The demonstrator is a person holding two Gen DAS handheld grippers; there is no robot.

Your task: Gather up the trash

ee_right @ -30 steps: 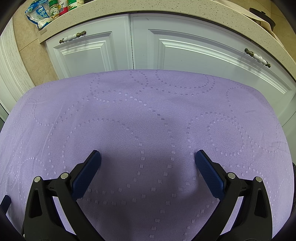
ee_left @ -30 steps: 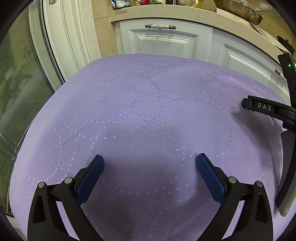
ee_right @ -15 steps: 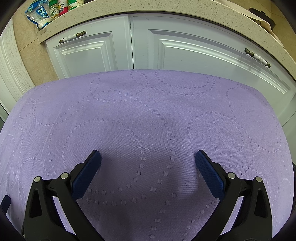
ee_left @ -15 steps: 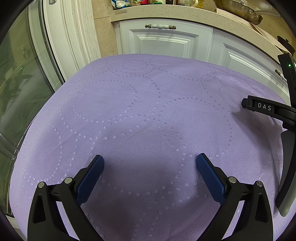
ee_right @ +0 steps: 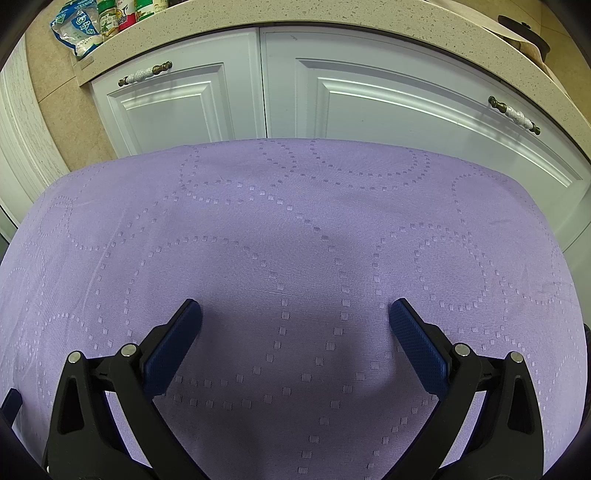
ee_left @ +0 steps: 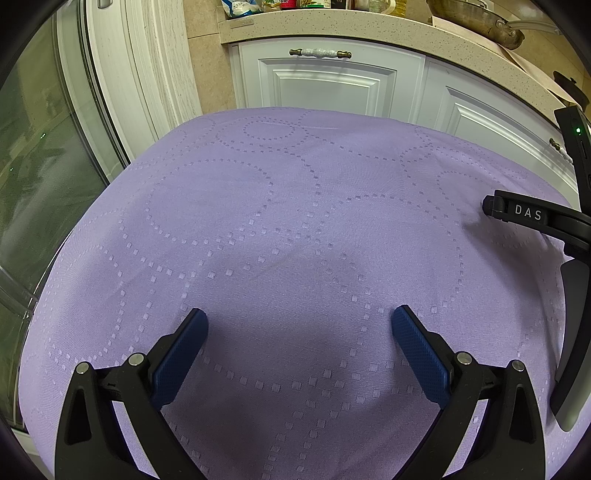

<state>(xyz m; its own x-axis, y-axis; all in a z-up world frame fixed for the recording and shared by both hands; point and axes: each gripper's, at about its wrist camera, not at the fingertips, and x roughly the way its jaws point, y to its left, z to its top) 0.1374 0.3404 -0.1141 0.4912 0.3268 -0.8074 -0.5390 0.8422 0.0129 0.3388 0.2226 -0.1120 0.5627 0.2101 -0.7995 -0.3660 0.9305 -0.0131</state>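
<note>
A table with a purple patterned cloth (ee_left: 295,221) fills both views, and it also shows in the right wrist view (ee_right: 295,229). No trash shows on it. My left gripper (ee_left: 298,325) is open and empty, low over the cloth. My right gripper (ee_right: 294,317) is open and empty, low over the cloth. The right gripper's black body marked DAS (ee_left: 532,218) shows at the right edge of the left wrist view.
White kitchen cabinets (ee_right: 332,96) with a speckled counter (ee_right: 295,14) stand just beyond the table's far edge. Packets and jars (ee_right: 96,22) sit on the counter's left end. A pan (ee_left: 480,18) is on the counter. A glass door (ee_left: 44,155) is to the left.
</note>
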